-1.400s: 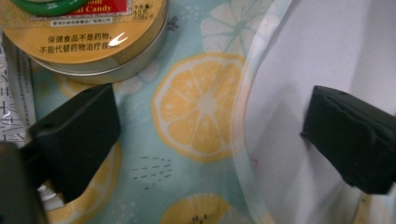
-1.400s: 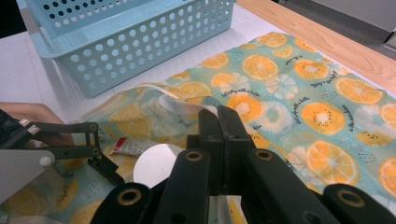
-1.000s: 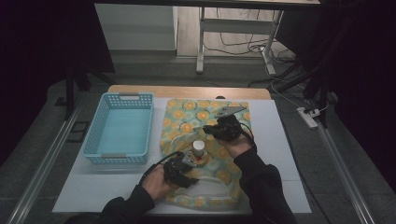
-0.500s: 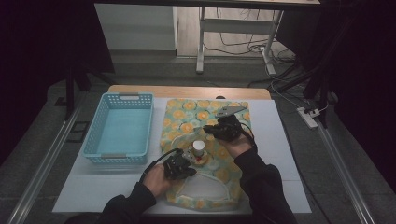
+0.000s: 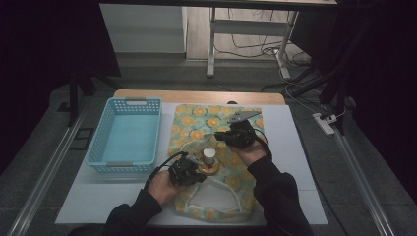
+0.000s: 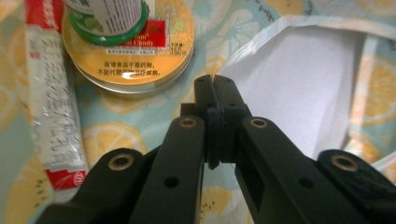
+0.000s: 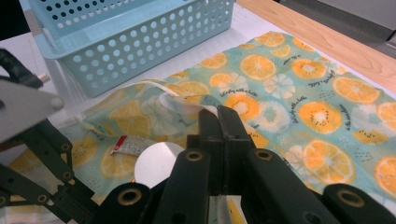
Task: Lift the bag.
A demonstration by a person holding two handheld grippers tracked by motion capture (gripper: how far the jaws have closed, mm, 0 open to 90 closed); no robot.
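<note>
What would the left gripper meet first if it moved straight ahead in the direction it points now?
Probably the white inner lining at the mouth of the orange-patterned cloth bag, just past the shut left gripper. The round gold metal tin sits left of that line, though depth is unclear.

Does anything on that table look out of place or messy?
Nothing is spilled or broken. The oddest thing is a small bottle standing on a round gold tin, both sitting on the rumpled citrus-print bag. A red-and-white sachet lies beside them.
</note>
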